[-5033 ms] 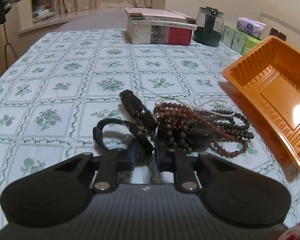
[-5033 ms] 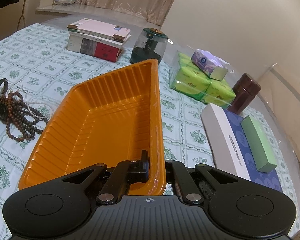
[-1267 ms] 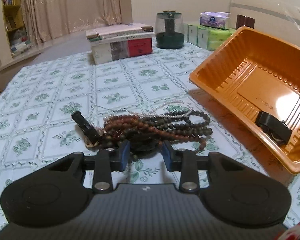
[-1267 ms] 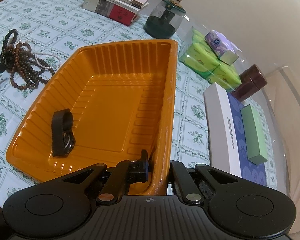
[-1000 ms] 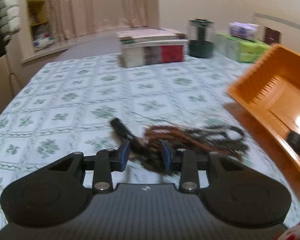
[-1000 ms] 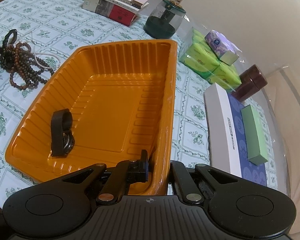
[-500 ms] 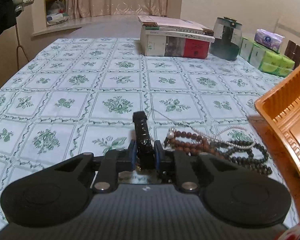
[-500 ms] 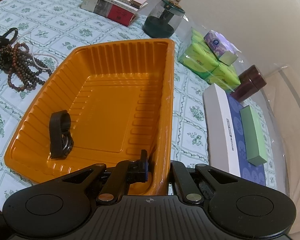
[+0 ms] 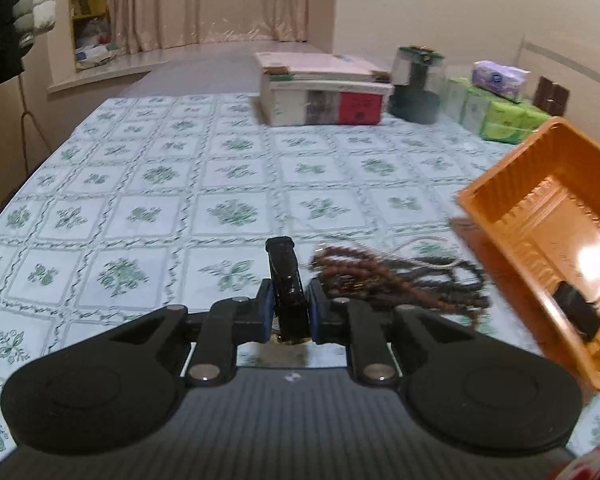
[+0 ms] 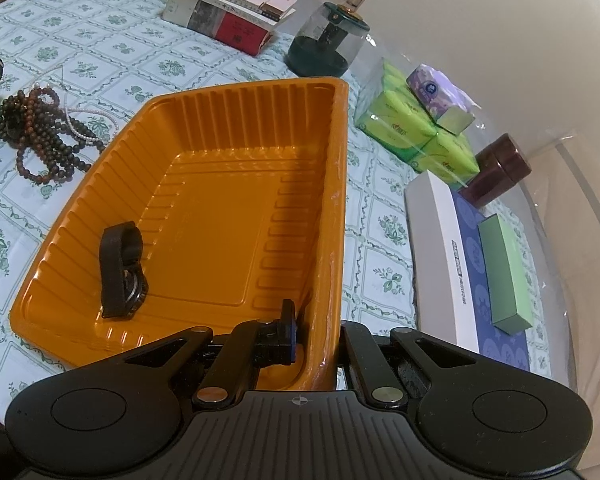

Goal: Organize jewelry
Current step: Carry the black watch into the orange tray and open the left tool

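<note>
My left gripper [image 9: 288,314] is shut on a black wristwatch [image 9: 285,280], whose strap sticks up between the fingers above the table. A tangle of brown and dark bead strings [image 9: 396,282] lies just right of it; it also shows in the right wrist view [image 10: 40,136]. My right gripper [image 10: 316,344] is shut on the near right wall of the orange plastic tray [image 10: 336,184], holding it tilted. Another black watch [image 10: 120,270] lies inside the tray at its left; it also shows in the left wrist view [image 9: 578,310].
A stack of books [image 9: 324,94], a dark jar [image 9: 416,86], green tissue packs [image 10: 416,132], a brown canister [image 10: 496,170] and a white-and-blue box with a green box on it [image 10: 472,276] stand at the far and right side of the floral tablecloth [image 9: 140,184].
My left gripper has closed on the black watch beside the beads and lifted it off the table. The right gripper still holds the tray, which has barely moved.
</note>
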### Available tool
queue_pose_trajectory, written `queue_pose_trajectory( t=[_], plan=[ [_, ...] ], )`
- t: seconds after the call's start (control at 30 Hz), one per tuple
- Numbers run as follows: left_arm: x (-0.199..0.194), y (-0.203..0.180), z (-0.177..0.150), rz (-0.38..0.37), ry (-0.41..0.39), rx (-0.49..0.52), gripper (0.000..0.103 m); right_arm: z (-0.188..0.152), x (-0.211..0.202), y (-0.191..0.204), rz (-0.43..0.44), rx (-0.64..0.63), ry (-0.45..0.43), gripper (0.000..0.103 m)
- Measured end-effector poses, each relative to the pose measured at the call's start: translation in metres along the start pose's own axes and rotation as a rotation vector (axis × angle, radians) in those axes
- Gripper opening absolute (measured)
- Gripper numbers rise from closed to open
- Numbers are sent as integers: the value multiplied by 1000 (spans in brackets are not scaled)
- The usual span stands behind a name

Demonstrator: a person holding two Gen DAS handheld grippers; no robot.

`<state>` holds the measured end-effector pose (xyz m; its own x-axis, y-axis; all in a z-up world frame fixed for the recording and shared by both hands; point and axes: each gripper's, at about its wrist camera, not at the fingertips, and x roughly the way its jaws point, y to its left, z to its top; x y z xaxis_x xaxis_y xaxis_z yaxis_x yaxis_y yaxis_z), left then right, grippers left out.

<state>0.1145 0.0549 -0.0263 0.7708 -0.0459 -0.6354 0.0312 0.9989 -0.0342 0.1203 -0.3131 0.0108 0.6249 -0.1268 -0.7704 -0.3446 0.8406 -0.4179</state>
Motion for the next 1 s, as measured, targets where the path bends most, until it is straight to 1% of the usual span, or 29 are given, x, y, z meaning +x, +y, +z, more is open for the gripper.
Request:
queue_pose_trajectory(
  t=[0.1, 0.2, 0.3, 0.37, 0.43, 0.5, 0.67, 1.0],
  plan=[
    [-10, -22, 7, -61, -25, 29, 15, 0, 0, 0, -1, 1, -2, 4],
    [-16, -53, 14, -159, -41, 37, 15, 0, 0, 1, -3, 0, 2, 4],
    [-14, -89, 18, -264, -35, 44, 15, -1, 0, 2, -3, 0, 6, 4],
    [-12, -110, 19, -317, -27, 53, 15, -1, 0, 1, 0, 0, 9, 4],
    [-10, -130, 18, -366, -24, 69, 15, -1, 1, 1, 2, 3, 12, 4],
    [-7, -148, 18, -395, -23, 92, 15, -2, 1, 1, 2, 3, 14, 4],
    [2, -176, 19, -434, -16, 130, 15, 0, 0, 2, 1, 0, 12, 4],
    [15, -195, 17, -439, -7, 158, 15, -1, 0, 1, 1, 5, 11, 4]
  ],
)
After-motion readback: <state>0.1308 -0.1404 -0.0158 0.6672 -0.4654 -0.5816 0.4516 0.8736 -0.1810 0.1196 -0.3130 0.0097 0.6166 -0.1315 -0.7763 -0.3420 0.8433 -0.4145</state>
